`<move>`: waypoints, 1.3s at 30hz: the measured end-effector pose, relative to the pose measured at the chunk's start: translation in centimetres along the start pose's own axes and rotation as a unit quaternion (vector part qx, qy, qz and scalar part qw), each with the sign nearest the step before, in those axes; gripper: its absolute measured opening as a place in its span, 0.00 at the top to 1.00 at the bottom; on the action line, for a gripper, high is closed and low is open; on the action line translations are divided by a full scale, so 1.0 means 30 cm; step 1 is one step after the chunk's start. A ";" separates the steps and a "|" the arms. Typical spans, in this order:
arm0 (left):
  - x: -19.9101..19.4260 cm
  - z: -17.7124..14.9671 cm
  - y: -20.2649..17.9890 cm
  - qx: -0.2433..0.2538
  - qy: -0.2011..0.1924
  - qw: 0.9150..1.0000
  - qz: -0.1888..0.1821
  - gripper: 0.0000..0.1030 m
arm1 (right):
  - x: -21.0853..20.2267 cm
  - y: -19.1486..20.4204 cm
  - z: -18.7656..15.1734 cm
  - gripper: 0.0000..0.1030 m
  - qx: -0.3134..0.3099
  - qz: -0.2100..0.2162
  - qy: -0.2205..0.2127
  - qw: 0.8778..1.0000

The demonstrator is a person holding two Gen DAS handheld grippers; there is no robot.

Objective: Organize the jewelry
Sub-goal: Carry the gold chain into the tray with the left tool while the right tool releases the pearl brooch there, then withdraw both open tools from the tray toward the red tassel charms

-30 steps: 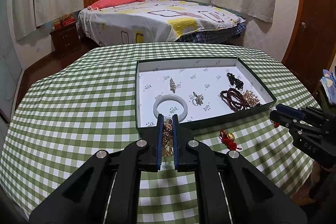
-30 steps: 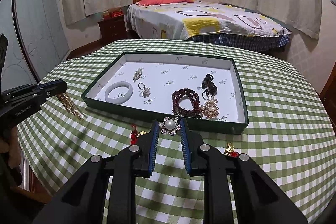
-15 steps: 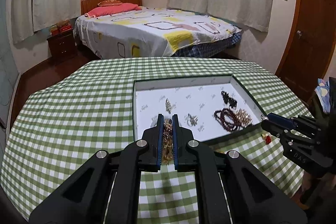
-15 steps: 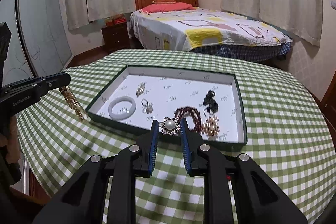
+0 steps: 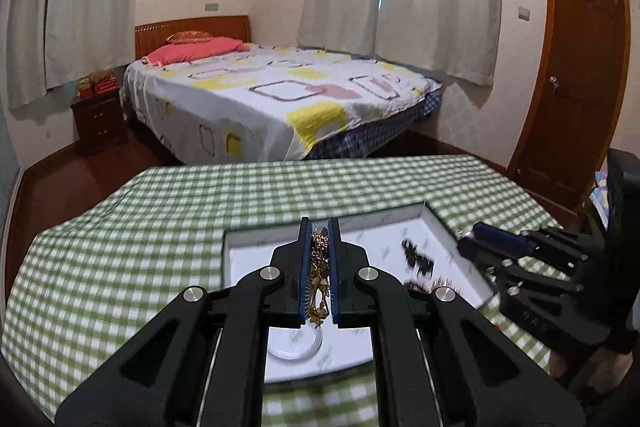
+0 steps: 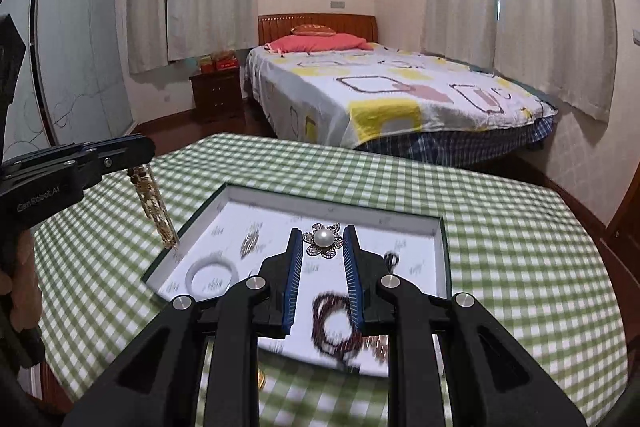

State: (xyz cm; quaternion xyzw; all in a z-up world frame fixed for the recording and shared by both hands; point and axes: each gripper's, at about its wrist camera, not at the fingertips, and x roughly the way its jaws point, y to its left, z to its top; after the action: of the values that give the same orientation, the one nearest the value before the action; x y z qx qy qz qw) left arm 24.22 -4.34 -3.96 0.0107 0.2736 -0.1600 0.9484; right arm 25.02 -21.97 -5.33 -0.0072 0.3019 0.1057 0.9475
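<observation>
My left gripper is shut on a gold chain and holds it above the dark green tray. In the right wrist view the left gripper dangles the chain over the tray's left rim. My right gripper is shut on a pearl flower brooch above the tray's white floor. The right gripper shows at the tray's right edge. In the tray lie a white bangle, a silver brooch, a dark red bead bracelet and a black piece.
The tray sits on a round table with a green checked cloth. A bed stands behind the table, a nightstand beside it. A wooden door is at the right. A small gold item lies on the cloth near the tray's front.
Both grippers have risen and moved forward over the tray with their pieces still held. The gold chain came off the cloth and now hangs over the tray's left rim.
</observation>
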 end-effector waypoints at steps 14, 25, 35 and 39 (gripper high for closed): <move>0.431 -0.044 -0.027 -0.021 0.077 0.997 -0.021 0.92 | 0.330 -0.065 -0.031 0.79 0.013 0.000 0.071 0.997; 0.618 -0.125 -0.009 -0.028 0.168 0.985 -0.005 0.92 | 0.450 -0.081 -0.074 0.79 0.020 -0.006 0.130 0.991; 0.631 -0.140 -0.008 -0.029 0.175 0.984 -0.002 0.82 | 0.473 -0.085 -0.097 0.76 0.025 -0.007 0.146 0.989; 0.625 -0.136 -0.006 -0.029 0.170 0.985 0.000 0.70 | 0.474 -0.089 -0.095 0.63 0.027 -0.009 0.142 0.989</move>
State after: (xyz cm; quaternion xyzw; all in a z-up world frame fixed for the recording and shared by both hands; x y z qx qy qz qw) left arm 37.05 -9.66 -17.21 0.0106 0.4357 -0.1477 0.8878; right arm 35.24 -22.03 -15.94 0.0005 0.4361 0.0870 0.8957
